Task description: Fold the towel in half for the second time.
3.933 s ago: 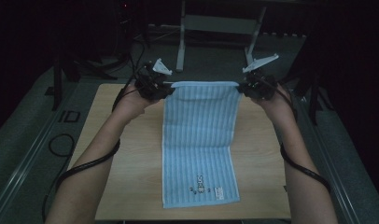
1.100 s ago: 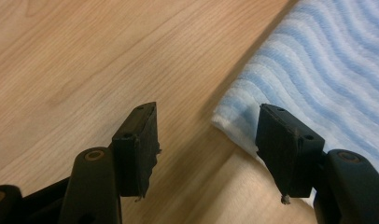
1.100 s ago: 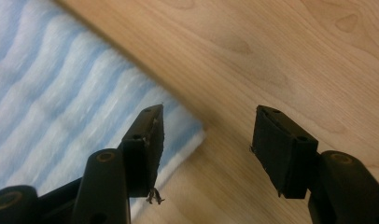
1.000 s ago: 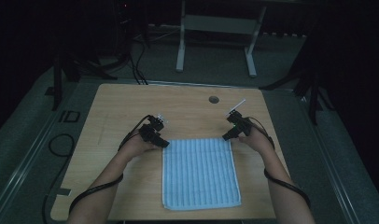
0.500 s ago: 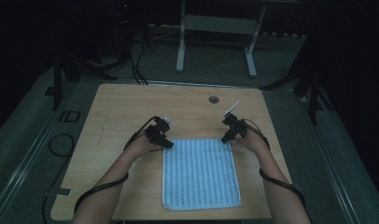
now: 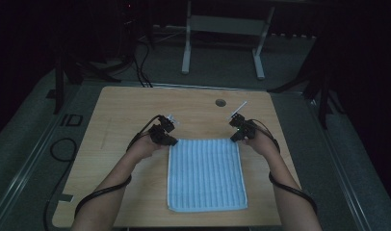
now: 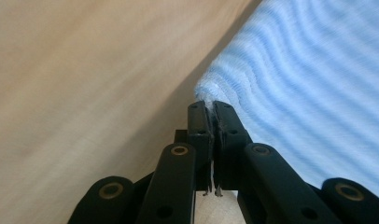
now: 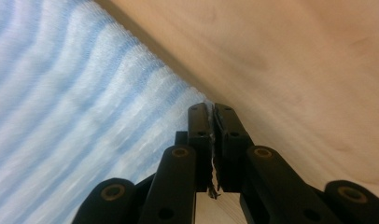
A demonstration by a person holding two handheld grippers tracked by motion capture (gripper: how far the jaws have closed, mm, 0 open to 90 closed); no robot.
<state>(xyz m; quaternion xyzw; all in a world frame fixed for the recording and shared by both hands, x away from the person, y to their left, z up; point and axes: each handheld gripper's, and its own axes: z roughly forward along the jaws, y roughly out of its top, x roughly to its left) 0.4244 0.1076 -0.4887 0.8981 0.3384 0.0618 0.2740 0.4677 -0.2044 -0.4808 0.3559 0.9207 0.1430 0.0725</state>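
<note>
My left claw (image 6: 170, 140) has just been closing and now pinches the far left corner of the blue striped towel (image 6: 206, 174); in the left gripper view the cloth's corner (image 7: 211, 95) sits squeezed between the jaw tips, with a few loose threads caught in the seam. My right claw (image 6: 234, 136) has just been closing too, and it bites the far right corner the same way, the towel's edge (image 8: 197, 100) tucked between its pads. The rest of the towel lies flat on the counter (image 6: 136, 110), folded over once by the look of it, running back from both claws toward my forearms.

I judge this cloth to be light and wholly limp: it has no stiffness of its own, so whatever I don't hold will sag and trail. The ribbed weave looks grippy rather than slick, so a corner pinch ought to hold, though a thin bite like mine could slip free if I tug hard or let the layers part. It isn't fragile. The corners are the right places to take it, one in each claw, kept level and apart so the far edge stays taut between them. Both layers need to be in the bite, which I cannot tell for certain here.
</note>
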